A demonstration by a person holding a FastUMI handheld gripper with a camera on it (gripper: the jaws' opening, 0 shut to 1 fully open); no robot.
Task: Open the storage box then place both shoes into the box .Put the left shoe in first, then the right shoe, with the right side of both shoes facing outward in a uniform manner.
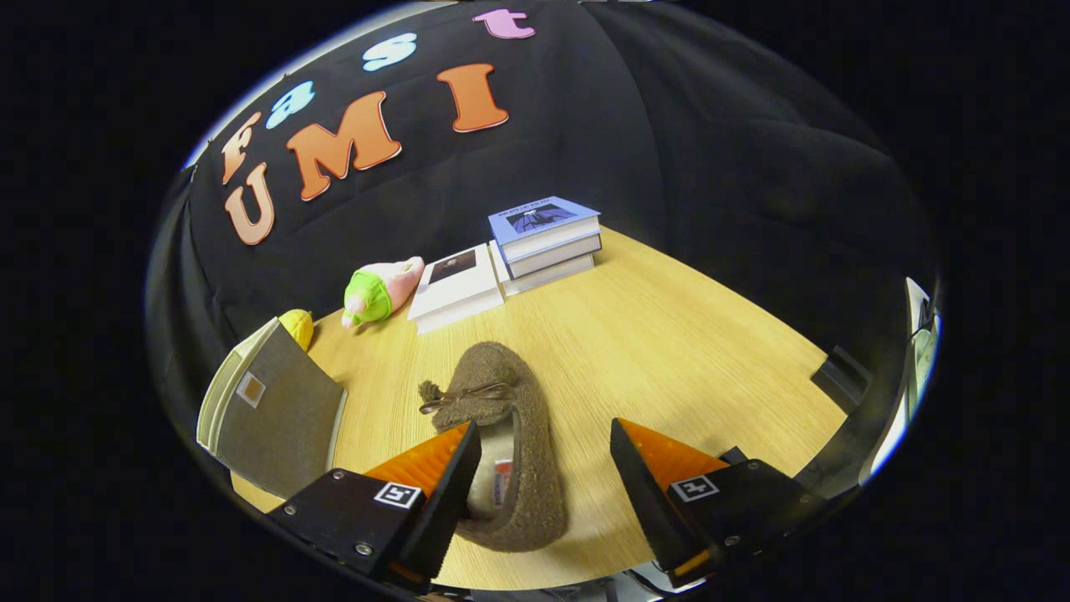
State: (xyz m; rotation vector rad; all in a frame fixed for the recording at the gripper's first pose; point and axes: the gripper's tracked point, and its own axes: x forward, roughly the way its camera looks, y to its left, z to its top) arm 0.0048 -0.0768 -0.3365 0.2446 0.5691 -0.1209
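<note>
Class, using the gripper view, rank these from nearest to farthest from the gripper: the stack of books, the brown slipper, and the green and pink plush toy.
The gripper is open.
1. Brown slipper: on the table, its heel end between the fingers.
2. Green and pink plush toy: beyond the slipper, off to the left by the wall.
3. Stack of books: farthest back, against the wall.

Brown fuzzy shoe (510,435) — pale wood-grain table (669,351).
</note>
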